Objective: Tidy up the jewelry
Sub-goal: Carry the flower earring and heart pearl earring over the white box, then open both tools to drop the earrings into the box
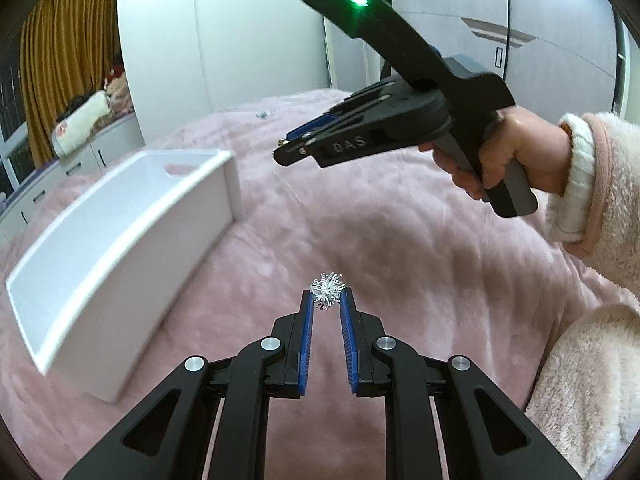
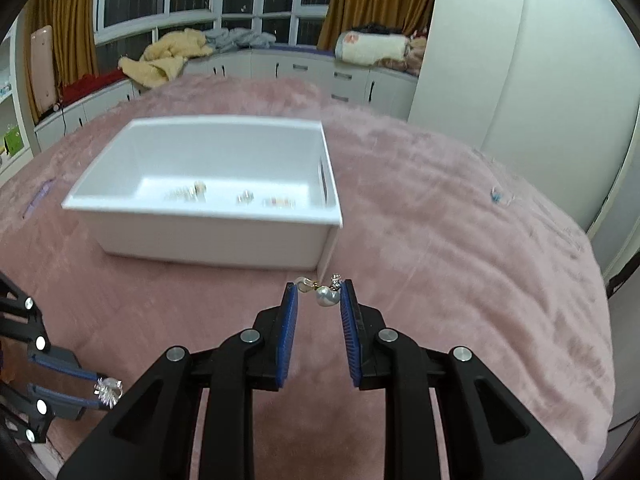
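My left gripper (image 1: 327, 295) is shut on a spiky silver brooch (image 1: 327, 293) pinched at its blue fingertips, above the pink blanket. The same left gripper (image 2: 107, 393) shows at the lower left of the right wrist view, with the silver brooch (image 2: 108, 390) at its tip. My right gripper (image 2: 320, 290) is shut on a pearl earring (image 2: 327, 295) with a gold and crystal fitting. From the left wrist view the right gripper (image 1: 286, 151) hangs in the air, held by a hand in a fluffy sleeve. A white open box (image 2: 200, 212) lies ahead with several small jewelry pieces (image 2: 192, 192) inside.
The pink fluffy blanket (image 2: 440, 240) covers the whole bed. A small blue item (image 2: 496, 196) lies on it at the right, and a tiny silver piece (image 1: 264, 114) far off. White cabinets with piled blankets line the window; a white wardrobe stands at the right.
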A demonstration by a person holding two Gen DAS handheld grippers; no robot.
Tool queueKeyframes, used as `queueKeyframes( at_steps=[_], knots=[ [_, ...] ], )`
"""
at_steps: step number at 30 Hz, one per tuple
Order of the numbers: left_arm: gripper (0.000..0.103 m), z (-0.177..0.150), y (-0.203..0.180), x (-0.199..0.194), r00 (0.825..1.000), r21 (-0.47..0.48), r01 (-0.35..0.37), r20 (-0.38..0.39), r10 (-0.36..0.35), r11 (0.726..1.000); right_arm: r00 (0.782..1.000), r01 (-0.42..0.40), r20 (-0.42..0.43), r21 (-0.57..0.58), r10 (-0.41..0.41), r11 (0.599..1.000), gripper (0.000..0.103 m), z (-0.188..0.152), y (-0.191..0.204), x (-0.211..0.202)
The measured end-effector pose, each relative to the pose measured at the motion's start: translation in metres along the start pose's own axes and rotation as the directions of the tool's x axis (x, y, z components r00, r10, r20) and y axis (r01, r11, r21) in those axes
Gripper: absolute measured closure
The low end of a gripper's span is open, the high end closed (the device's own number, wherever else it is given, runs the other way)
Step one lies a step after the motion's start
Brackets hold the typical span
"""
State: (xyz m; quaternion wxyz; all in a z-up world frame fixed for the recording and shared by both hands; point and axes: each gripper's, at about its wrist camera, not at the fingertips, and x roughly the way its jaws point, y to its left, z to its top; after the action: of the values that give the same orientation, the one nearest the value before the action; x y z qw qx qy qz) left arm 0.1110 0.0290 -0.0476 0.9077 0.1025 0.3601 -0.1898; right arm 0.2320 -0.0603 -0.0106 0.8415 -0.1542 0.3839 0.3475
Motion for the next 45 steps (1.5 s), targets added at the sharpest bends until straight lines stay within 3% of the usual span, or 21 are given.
queueKeyframes(
  at_steps=[11,19,27,34,39,40,41,42,43,45],
  knots=[
    [0.084,0.047,0.046,-0.053,0.987,-0.023,-0.115,0.11,0.116,0.993,0.988,-0.024,0.149,-0.034,0.029,0.999,0.08,0.065,0.024,-0.027],
    [0.084,0.065,0.086,-0.073,0.97,-0.069,-0.202,0.123,0.21,0.977,0.985,-0.055,0.163,-0.016,0.057,0.998,0.08,0.097,0.041,-0.011],
    [0.084,0.066,0.161,-0.055,0.952,-0.203,-0.293,0.022,0.304,0.934,0.987,-0.095,0.134,0.039,0.089,0.995,0.08,0.123,0.048,0.03],
    [0.084,0.058,0.205,-0.015,0.946,-0.244,-0.324,-0.094,0.31,0.914,0.991,-0.129,0.058,0.092,0.124,0.987,0.08,0.128,0.055,0.079],
    [0.083,0.045,0.228,0.002,0.938,-0.315,-0.345,-0.144,0.315,0.884,0.991,-0.132,0.006,0.127,0.133,0.983,0.079,0.121,0.059,0.106],
    [0.08,0.042,0.231,0.004,0.936,-0.317,-0.351,-0.148,0.319,0.881,0.991,-0.129,-0.002,0.132,0.131,0.983,0.076,0.119,0.06,0.109],
    [0.074,0.04,0.232,0.005,0.932,-0.319,-0.36,-0.149,0.329,0.877,0.991,-0.127,-0.014,0.14,0.13,0.982,0.062,0.117,0.06,0.113],
    [0.056,0.039,0.233,0.005,0.93,-0.323,-0.367,-0.149,0.337,0.872,0.992,-0.12,-0.016,0.148,0.123,0.982,0.048,0.114,0.061,0.114],
    [0.045,0.037,0.234,0.004,0.926,-0.331,-0.376,-0.146,0.347,0.865,0.993,-0.117,-0.012,0.15,0.12,0.982,0.045,0.112,0.062,0.114],
    [0.044,0.035,0.235,0.002,0.927,-0.349,-0.374,-0.133,0.349,0.859,0.992,-0.123,-0.005,0.154,0.126,0.98,0.041,0.108,0.064,0.114]
  ],
)
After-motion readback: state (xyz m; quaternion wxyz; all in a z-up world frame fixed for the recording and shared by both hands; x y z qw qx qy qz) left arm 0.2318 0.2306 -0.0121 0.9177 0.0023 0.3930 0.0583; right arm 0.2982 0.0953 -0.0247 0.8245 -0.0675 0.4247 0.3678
